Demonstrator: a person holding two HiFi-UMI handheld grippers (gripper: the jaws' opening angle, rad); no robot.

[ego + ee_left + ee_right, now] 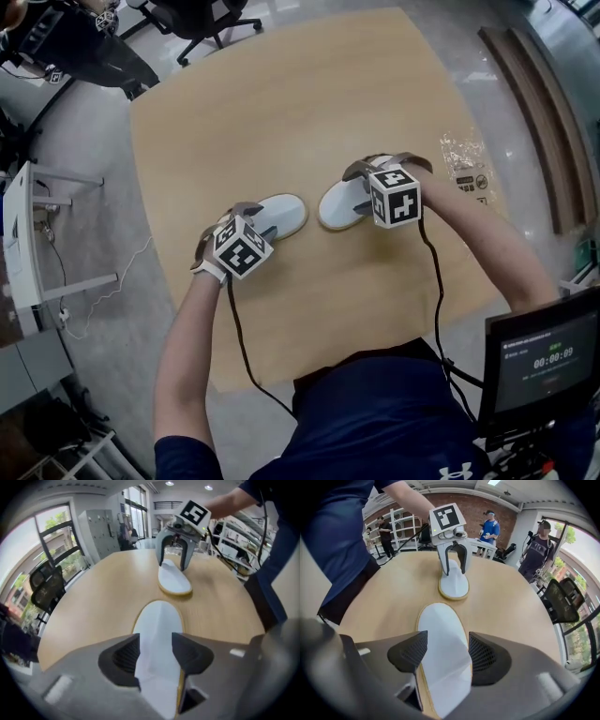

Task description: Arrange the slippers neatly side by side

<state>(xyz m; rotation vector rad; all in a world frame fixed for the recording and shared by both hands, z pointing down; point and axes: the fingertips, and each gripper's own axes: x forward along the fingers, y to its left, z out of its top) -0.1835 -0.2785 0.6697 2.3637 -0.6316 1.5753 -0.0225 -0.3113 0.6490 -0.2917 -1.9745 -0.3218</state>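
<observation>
Between the spread jaws of the left hand-held gripper (155,651) lies one white slipper (159,620). It is flat on the tabletop (281,112), and its rounded free end reaches away from the hand-held gripper. The pads stand on either side of the slipper's width and do not appear to squeeze it, so I read this hand-held gripper as released and straddling, not yet gripping.

Across from it, the second slipper (440,630) lies the same way between the pads of the right hand-held gripper (443,656). Those pads are spread wide, with a strip of tan sole edge showing clear of one pad, so this one is released as well.

Each hand-held gripper tilts steeply down over the outer end of its own slipper. The slippers' free ends point toward each other, near but apart, midway between the two hand-held grippers. The pair therefore sits end to end in a rough line, not side by side.

The step in hand looks like the reach to grasp, with nothing lifted yet. The next move would be to clamp each sole across its width. One or both slippers must then be swung round until their long edges run parallel and their ends are level. The thin, soft soles may buckle if pinched hard.
</observation>
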